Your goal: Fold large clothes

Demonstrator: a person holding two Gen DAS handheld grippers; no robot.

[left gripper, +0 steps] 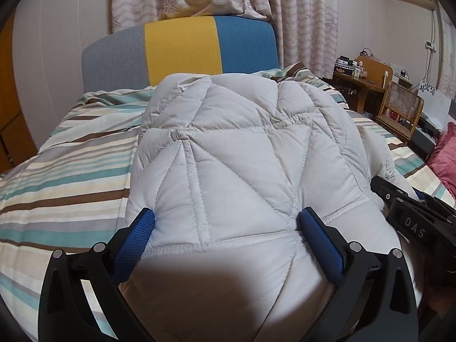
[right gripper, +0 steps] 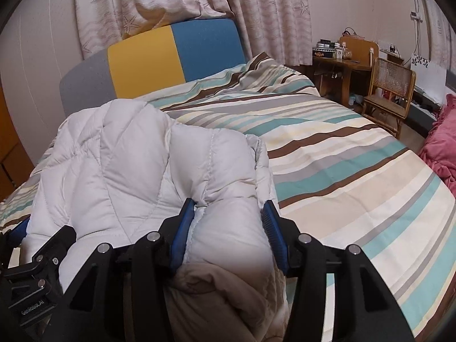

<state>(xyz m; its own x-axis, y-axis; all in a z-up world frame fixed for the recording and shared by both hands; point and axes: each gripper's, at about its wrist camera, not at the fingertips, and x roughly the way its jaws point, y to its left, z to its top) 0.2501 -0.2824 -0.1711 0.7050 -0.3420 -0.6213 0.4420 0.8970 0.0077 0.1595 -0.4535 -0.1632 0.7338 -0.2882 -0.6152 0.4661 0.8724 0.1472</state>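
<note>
A pale grey quilted down jacket [left gripper: 233, 165] lies bunched on the striped bed and fills the left wrist view. My left gripper [left gripper: 228, 225] has its blue pads pressed against both sides of a thick fold of the jacket near its hem. In the right wrist view the jacket [right gripper: 136, 165] sits at the left. My right gripper [right gripper: 230, 216] clamps another puffy fold of it between its blue pads. The right gripper's body [left gripper: 413, 213] shows at the right edge of the left view. The left gripper's body [right gripper: 37, 265] shows at lower left in the right view.
The bed carries a striped duvet [right gripper: 342, 156] and a grey, yellow and blue headboard [left gripper: 182, 48]. Curtains [left gripper: 302, 14] hang behind. A wooden desk [right gripper: 342, 65] and a cane chair [right gripper: 390, 91] stand at the right. A pink cloth [right gripper: 441, 148] lies at the bed's right edge.
</note>
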